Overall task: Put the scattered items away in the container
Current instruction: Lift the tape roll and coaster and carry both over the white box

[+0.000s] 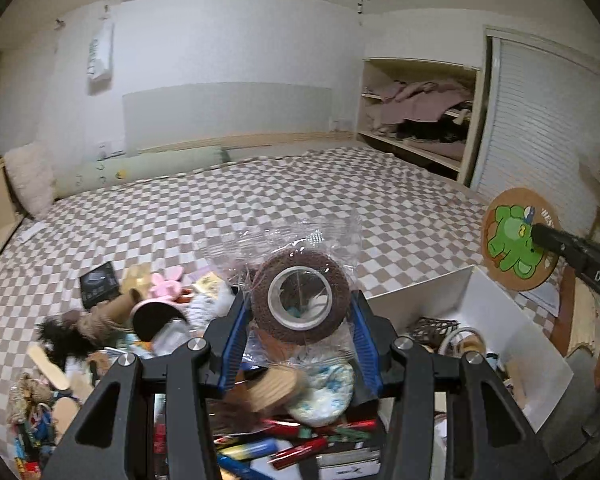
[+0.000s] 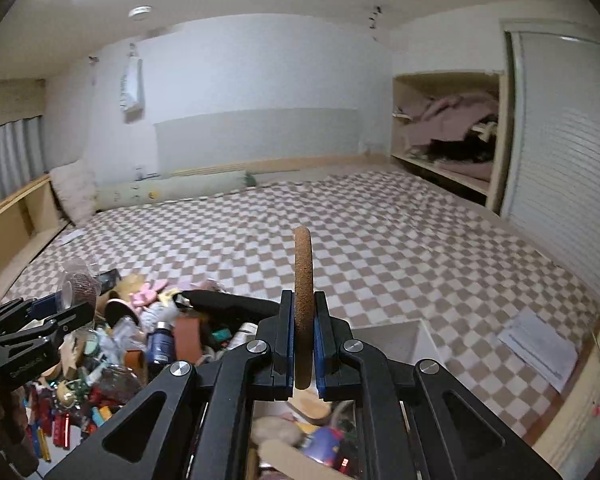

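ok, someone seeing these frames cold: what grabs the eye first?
The brown tape roll in clear plastic wrap, pinched between the left gripper fingers. To its right, the round cork coaster with a green cartoon frog, held edge-on by the right gripper above the white box. Below, a colourful clutter pile on the checkered bedspread.

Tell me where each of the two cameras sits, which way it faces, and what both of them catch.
Left wrist: behind the left gripper, facing over the checkered bed; its fingers clamp a bagged brown tape roll; the right gripper's finger shows at right.
Right wrist: behind the right gripper, facing likewise; it pinches a cork coaster edge-on; the left gripper sits far left.
Shared: bed, item pile, white container, closet.
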### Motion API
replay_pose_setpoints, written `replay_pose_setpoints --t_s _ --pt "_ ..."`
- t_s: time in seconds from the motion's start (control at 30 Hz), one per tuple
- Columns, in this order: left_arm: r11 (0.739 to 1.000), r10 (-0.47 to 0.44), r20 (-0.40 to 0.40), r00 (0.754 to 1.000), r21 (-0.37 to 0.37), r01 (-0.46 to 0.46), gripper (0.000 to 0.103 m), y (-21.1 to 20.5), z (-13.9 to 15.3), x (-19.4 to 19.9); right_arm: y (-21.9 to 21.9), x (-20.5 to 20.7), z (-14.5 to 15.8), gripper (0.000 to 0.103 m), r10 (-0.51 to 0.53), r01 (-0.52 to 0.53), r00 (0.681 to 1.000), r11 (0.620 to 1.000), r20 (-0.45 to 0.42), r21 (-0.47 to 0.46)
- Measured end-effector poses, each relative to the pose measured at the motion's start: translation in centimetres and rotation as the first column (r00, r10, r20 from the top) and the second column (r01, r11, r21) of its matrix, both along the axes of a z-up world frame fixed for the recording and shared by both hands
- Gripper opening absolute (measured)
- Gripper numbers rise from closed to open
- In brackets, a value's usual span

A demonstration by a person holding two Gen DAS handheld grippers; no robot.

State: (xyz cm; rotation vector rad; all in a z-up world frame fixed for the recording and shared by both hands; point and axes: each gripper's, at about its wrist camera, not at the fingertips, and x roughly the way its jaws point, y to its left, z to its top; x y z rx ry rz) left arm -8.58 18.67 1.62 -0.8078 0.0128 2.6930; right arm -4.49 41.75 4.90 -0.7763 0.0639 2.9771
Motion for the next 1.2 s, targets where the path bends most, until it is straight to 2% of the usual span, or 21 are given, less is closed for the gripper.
replay_pose_setpoints --t_s 0.23,0.4,0.57,0.87,1.2 --pt "0.998 -0.063 0.02 0.998 0.027 0.062 0.048 3.8 -0.6 -0.8 2.9 0.1 -1.3 0.009 -0.064 0.064 0.997 0.998 0.04 0.017" --pt "0.994 -0.109 0.037 0.993 0.014 0.108 0.048 6.6 -1.3 -1.1 4.5 -0.6 -3.4 0.009 -0.107 0.102 0.988 0.993 0.114 0.053" --pt "0.989 -0.15 0.063 0.987 -0.002 0.15 0.048 9.1 -2.5 -1.6 5.9 -1.7 -5.8 0.009 -0.141 0.122 0.97 0.987 0.198 0.106" --pt "0.981 -0.187 0.109 0.976 -0.035 0.192 0.048 12.0 -4.8 -2.9 6.7 -3.5 -9.2 0.009 -0.132 0.081 0.937 0.983 0.324 0.167" --pt "0.969 -0.232 0.153 0.96 -0.051 0.242 0.048 14.0 -6.7 -3.8 7.6 -5.1 -11.3 0.009 -0.197 0.121 0.893 0.971 0.406 0.205"
